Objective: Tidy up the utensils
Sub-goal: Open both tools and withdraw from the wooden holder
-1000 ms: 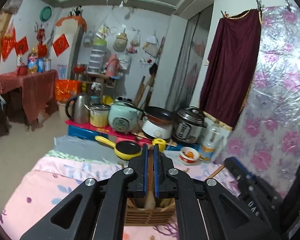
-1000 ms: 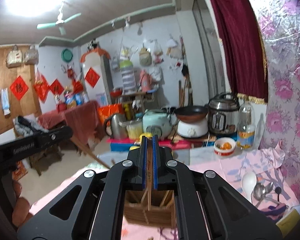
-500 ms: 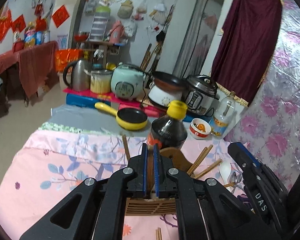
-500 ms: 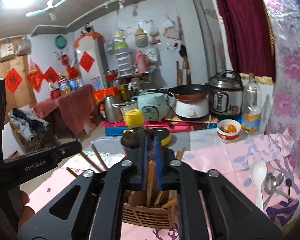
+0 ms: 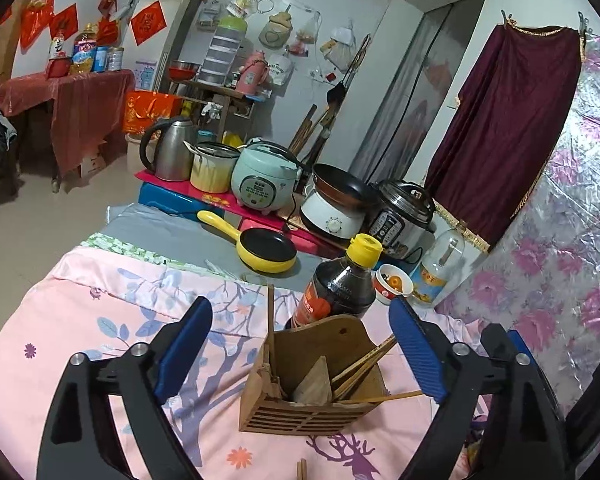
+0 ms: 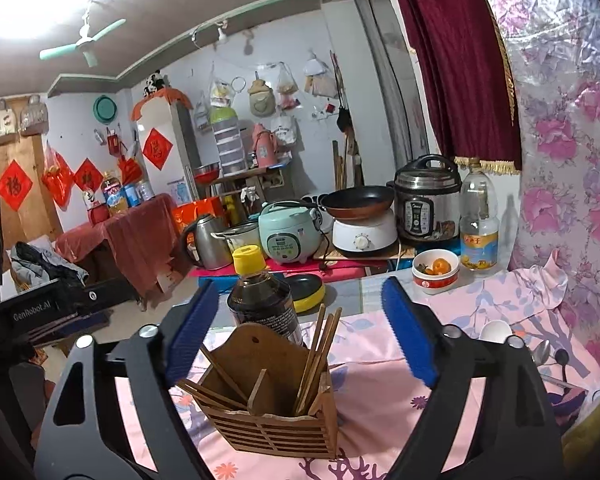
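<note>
Both tools released: left tool [image 5: 300,354], right tool [image 6: 296,330]. Wooden chopstick holder [image 6: 274,408] stands on bench [image 6: 380,392], chopsticks [image 6: 318,354] leaning inside. Risk: nudging soy sauce bottle [image 6: 260,300] just behind, toppling it.

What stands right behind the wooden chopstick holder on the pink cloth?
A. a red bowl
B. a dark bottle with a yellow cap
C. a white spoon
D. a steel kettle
B: the dark bottle with a yellow cap rises directly behind the wooden chopstick holder in both views.
</note>
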A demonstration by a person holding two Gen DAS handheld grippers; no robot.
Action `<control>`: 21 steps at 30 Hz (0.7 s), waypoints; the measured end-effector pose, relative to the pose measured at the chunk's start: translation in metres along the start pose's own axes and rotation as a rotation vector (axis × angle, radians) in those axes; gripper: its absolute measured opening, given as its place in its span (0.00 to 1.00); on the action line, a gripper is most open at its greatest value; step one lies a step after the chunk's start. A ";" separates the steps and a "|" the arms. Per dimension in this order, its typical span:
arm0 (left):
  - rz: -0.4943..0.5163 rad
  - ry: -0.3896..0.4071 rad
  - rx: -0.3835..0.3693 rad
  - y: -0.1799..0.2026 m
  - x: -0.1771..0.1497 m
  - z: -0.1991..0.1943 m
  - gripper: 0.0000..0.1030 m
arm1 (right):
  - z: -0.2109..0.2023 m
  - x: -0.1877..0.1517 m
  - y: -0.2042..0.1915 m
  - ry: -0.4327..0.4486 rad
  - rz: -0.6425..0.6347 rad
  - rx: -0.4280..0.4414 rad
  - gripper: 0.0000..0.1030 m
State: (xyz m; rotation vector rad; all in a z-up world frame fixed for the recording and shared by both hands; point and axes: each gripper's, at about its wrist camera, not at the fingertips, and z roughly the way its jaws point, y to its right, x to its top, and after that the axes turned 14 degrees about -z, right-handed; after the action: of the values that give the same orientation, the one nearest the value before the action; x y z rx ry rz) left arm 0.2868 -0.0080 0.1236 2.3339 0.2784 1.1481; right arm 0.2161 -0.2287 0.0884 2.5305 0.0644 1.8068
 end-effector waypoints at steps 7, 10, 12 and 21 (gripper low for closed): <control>-0.009 -0.030 0.047 -0.005 0.001 0.012 0.93 | 0.008 -0.009 0.000 -0.038 -0.015 -0.020 0.92; -0.018 -0.067 0.082 -0.009 0.000 0.025 0.93 | 0.016 -0.014 0.001 -0.084 -0.020 -0.027 0.92; -0.025 -0.084 0.102 -0.014 -0.002 0.031 0.93 | 0.023 -0.018 0.003 -0.125 -0.020 -0.032 0.92; -0.017 -0.125 0.194 -0.024 -0.013 0.035 0.93 | 0.029 -0.032 0.007 -0.246 -0.031 -0.042 0.92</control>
State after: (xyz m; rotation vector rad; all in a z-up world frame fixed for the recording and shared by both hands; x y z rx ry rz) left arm 0.3073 -0.0054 0.0847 2.5552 0.3778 1.0006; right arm 0.2336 -0.2373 0.0486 2.6827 0.0591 1.4566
